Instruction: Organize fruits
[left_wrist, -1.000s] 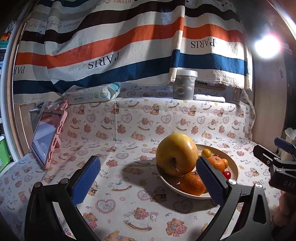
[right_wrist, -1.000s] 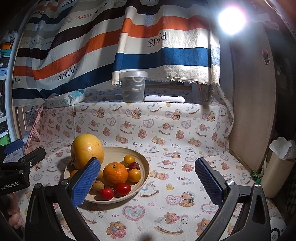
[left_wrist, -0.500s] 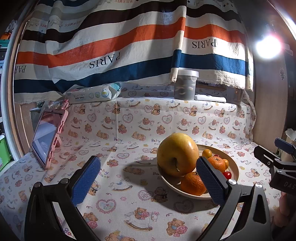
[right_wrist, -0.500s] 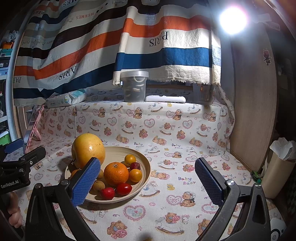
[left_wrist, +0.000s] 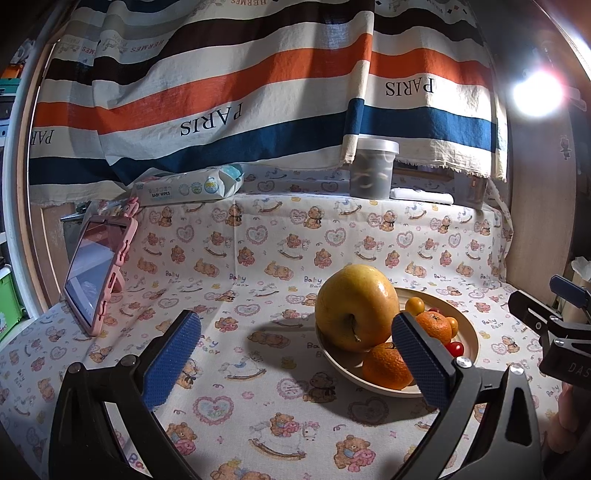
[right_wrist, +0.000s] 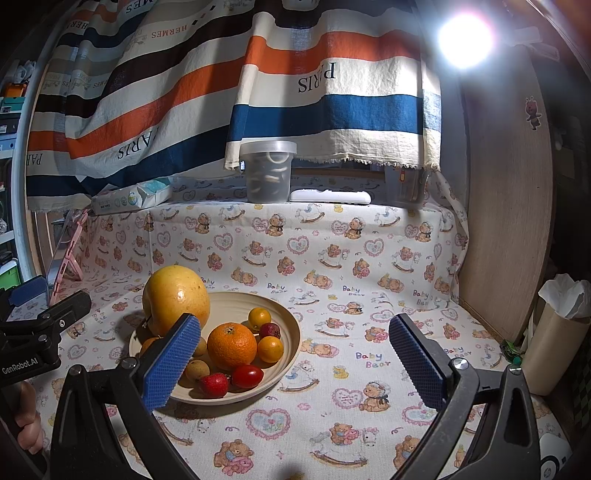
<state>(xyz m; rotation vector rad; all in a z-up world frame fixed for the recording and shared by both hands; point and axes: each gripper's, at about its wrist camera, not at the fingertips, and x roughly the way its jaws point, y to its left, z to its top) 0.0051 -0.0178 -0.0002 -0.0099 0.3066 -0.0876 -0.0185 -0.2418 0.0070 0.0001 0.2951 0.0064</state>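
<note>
The cloth (right_wrist: 332, 314) is white with little bears and pink hearts. The plate (right_wrist: 240, 306) is cream. On it sit a big yellow fruit (right_wrist: 176, 295), an orange (right_wrist: 232, 345), and a red strawberry (right_wrist: 213, 384). The curtain (left_wrist: 221, 92) has orange, blue, brown and white stripes. The tablet case (left_wrist: 122, 254) is pink.

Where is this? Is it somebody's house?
Probably yes, a home, maybe a nook where a small child is looked after. The table has a teddy-bear cloth, a pack of baby wipes sits on the ledge behind, and a bowl of fruit stands in front.
</note>
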